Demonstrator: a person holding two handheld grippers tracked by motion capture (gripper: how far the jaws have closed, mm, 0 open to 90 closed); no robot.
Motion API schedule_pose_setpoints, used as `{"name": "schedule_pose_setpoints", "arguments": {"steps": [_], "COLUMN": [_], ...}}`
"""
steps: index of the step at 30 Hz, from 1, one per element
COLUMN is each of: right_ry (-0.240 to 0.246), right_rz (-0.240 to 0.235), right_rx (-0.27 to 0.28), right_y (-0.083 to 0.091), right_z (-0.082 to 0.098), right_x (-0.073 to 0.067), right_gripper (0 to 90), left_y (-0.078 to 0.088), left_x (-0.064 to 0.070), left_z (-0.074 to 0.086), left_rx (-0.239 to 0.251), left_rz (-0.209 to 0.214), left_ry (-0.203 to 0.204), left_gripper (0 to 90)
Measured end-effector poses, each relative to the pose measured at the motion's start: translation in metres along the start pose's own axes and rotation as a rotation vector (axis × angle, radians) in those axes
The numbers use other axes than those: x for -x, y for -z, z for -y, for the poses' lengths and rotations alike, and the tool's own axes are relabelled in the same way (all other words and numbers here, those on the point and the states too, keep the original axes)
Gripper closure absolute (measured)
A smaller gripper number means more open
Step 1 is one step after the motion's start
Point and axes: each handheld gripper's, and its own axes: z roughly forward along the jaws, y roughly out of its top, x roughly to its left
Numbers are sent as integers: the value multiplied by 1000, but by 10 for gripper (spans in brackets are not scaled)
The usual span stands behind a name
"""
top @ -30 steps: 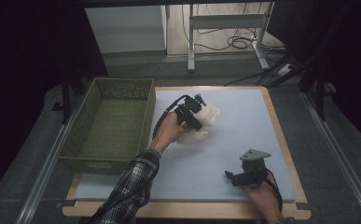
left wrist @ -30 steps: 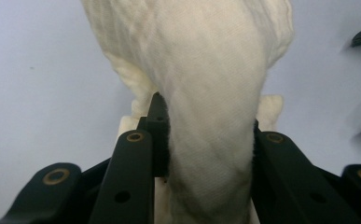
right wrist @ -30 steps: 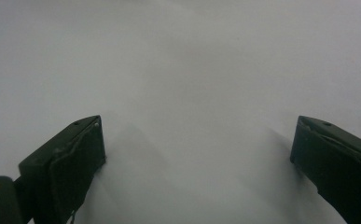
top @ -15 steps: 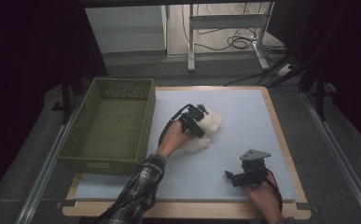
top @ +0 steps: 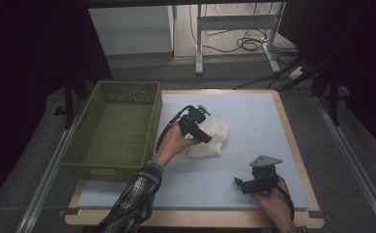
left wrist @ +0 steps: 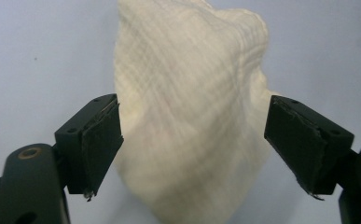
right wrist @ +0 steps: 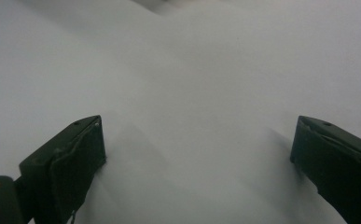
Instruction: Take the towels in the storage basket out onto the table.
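Black two-jaw left gripper [top: 206, 138] with flat square pads [left wrist: 99, 147] and a black cable looping off at 9 o'clock, plaid sleeve [top: 136, 199] behind; black right gripper [top: 238, 182] topped at 12 o'clock by a grey three-cornered plate [top: 265, 160].

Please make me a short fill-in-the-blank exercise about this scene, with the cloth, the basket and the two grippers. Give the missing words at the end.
1. The cream cloth lies on the blue mat, to the ____ of the green basket in the high view.
2. The left gripper has its jaws ____ with the cloth between them.
3. The basket holds ____.
4. The right gripper has ____ between its jaws.

Missing words: right; open; nothing; nothing
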Motion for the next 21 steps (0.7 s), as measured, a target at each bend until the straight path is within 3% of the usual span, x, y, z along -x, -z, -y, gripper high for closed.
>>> {"name": "schedule_pose_setpoints", "arguments": {"steps": [8, 13, 16, 21], "right_ry": [-4, 2, 7, 19], "right_rz": [-1, -7, -12, -24], "right_rx": [-2, 0, 10, -3], "right_y": [0, 1, 3, 5], "right_z": [0, -1, -1, -6], "right_x": [0, 1, 4, 6], "right_gripper": [34, 58, 153, 305], "left_y": [12, 11, 7, -1], "left_x": [6, 20, 28, 41], "left_z": [29, 46, 57, 76], "left_rx": [53, 89, 111, 132], "left_rz": [-23, -38, -37, -74], "left_ry": [-1, 1, -6, -20], "left_gripper": [63, 34, 26, 15]}}
